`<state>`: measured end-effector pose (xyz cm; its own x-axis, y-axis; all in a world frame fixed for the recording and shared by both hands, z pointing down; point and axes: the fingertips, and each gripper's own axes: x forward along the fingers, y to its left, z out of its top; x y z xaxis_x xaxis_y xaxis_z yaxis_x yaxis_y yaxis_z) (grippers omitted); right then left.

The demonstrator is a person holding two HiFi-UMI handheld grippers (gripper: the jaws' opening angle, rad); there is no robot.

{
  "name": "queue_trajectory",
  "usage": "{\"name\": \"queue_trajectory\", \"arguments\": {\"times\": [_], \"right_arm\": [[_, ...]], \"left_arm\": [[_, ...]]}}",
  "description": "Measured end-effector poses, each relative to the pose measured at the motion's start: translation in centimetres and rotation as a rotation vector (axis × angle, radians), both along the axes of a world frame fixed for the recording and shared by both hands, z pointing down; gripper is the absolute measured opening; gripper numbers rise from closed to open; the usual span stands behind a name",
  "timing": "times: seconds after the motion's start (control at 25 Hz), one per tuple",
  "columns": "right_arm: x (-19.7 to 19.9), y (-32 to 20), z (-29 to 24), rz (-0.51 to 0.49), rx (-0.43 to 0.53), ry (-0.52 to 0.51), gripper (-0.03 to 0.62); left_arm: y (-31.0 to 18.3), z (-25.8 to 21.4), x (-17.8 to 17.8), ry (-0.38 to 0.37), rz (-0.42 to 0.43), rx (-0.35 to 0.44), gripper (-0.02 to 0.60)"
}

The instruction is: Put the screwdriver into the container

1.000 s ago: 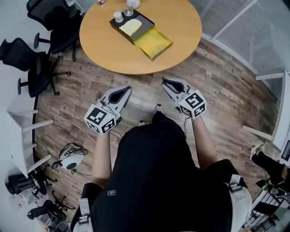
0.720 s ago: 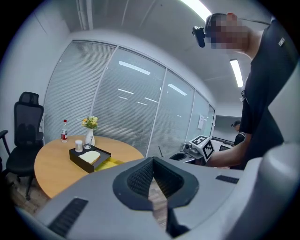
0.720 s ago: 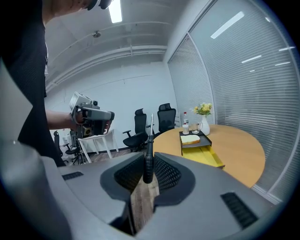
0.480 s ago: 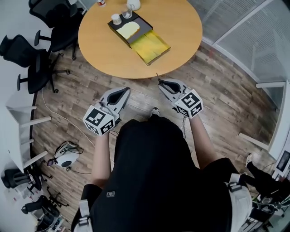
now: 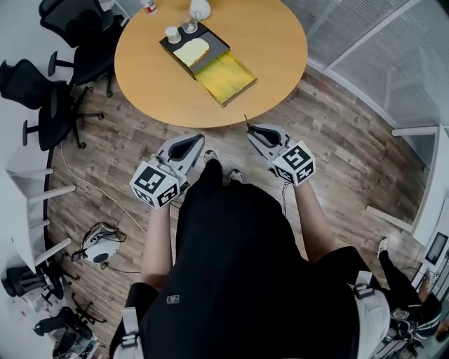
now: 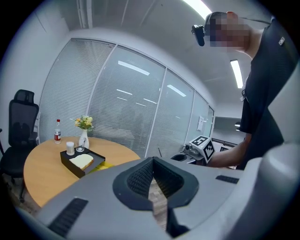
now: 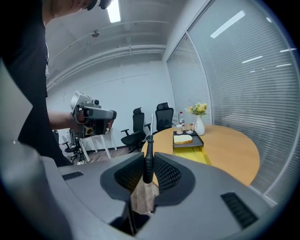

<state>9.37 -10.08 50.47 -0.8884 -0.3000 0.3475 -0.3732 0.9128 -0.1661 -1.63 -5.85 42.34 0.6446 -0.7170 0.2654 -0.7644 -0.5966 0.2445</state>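
A screwdriver [image 7: 148,159] with a black handle stands upright between the jaws of my right gripper [image 7: 148,165], which is shut on it; its thin shaft points up and forward. In the head view the right gripper [image 5: 252,130] hovers over the floor just short of the round table's [image 5: 273,42] near edge. My left gripper [image 5: 196,140] is beside it, shut with nothing in it. On the table lies a black tray [image 5: 168,48] holding a pale pad, joined to a yellow open container [image 5: 223,72]. Both grippers are well short of it.
A vase of flowers [image 5: 198,8], a white cup [image 5: 172,33] and a bottle [image 5: 147,5] stand at the tray's far end. Black office chairs [image 5: 42,98] are left of the table, a white shelf [image 5: 28,210] further left. Glass partitions [image 5: 393,49] run along the right.
The view has shifted: the table and tray sit slightly further left and up. Both grippers hold about the same pose, the right one still gripping the screwdriver.
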Motion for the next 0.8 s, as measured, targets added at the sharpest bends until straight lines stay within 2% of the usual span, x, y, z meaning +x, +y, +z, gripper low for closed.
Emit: {"name": "queue_trajectory", "arguments": {"times": [0.48,0.8], "right_arm": [[-0.8,-3.6,1.1,0.047,-0.026,0.029,0.061],[-5.1,-5.0,2.0,-0.021,-0.032,0.079,0.061]], "left_arm": [[-5.0,1.4,-0.7,0.025,0.060,-0.022,0.003],[-8.2,2.6,-3.2,0.009,0.074,-0.049,0.003]]}}
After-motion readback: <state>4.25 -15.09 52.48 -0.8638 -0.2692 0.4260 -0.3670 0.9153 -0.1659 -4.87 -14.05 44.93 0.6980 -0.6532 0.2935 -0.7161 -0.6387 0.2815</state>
